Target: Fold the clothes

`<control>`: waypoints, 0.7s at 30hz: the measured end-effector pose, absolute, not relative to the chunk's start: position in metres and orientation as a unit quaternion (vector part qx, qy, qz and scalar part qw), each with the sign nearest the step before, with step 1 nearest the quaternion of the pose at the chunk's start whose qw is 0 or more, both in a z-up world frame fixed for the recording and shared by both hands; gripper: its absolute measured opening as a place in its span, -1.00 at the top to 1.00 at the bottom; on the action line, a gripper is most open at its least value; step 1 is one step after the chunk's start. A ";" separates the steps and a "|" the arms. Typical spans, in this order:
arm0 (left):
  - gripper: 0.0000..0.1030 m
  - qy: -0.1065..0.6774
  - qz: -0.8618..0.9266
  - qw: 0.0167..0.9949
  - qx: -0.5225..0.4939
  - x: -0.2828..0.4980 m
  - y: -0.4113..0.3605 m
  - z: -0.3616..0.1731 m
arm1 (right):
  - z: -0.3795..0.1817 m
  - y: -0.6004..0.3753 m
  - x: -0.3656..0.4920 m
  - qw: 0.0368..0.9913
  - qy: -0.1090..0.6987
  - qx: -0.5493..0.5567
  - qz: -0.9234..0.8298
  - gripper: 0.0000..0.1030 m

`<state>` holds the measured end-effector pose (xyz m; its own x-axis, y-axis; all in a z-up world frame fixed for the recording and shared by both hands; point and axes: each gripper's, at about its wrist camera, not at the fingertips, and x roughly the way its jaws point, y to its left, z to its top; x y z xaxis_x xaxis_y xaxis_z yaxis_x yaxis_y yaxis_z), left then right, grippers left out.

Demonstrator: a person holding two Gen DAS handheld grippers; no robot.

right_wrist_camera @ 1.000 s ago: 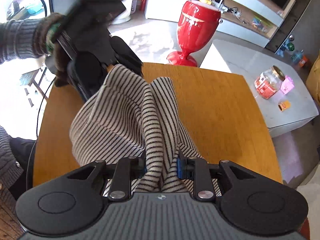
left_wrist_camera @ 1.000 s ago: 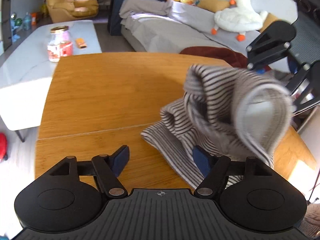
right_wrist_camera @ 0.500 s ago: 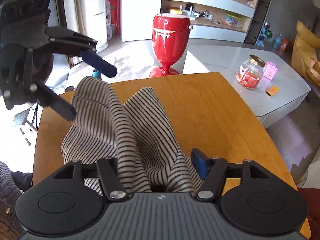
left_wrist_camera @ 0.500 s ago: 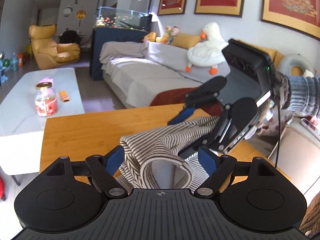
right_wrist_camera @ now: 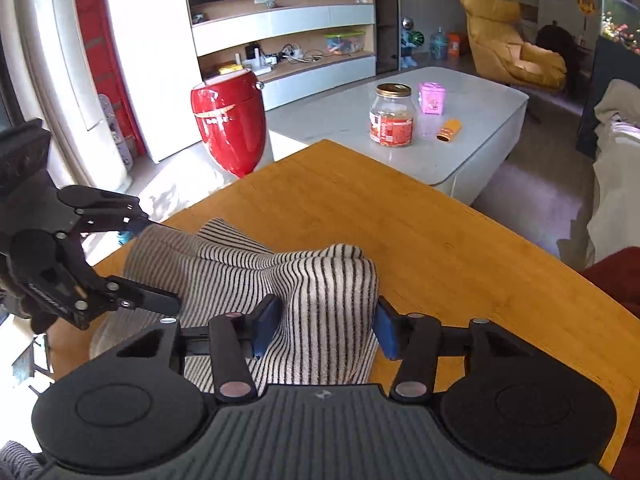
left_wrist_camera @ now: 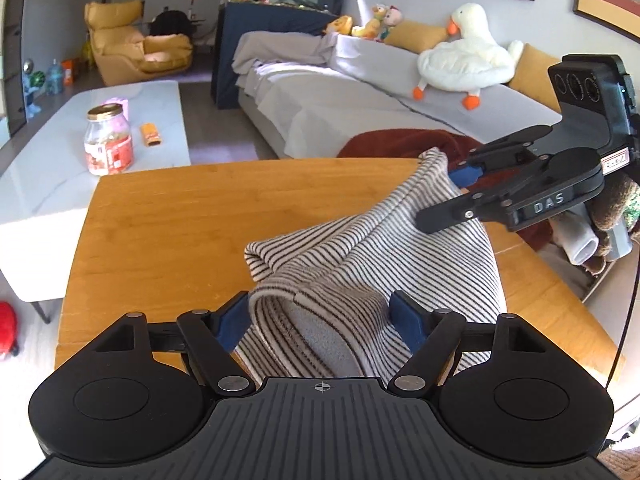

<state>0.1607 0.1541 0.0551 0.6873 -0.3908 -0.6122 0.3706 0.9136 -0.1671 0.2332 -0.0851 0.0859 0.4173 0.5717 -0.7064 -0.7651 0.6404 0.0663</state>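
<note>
On the wooden worktop point(left_wrist_camera: 168, 232) lies the bunched striped garment point(left_wrist_camera: 360, 256), lifted at both ends. Both grippers are closing: the left gripper point(left_wrist_camera: 320, 316) has a thick roll between its pads, not yet clearly pinched, and the right gripper point(right_wrist_camera: 324, 322) likewise brackets a fold. If either bites too many layers, or misses, the fold could slump crooked.

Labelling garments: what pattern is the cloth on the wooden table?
Thin dark stripes on off-white garment; clearest in left wrist view.
</note>
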 end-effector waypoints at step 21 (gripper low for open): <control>0.02 0.311 -0.216 0.922 0.083 0.178 0.124 0.069 | 0.062 -0.083 0.251 0.851 0.371 -0.087 0.361 -0.20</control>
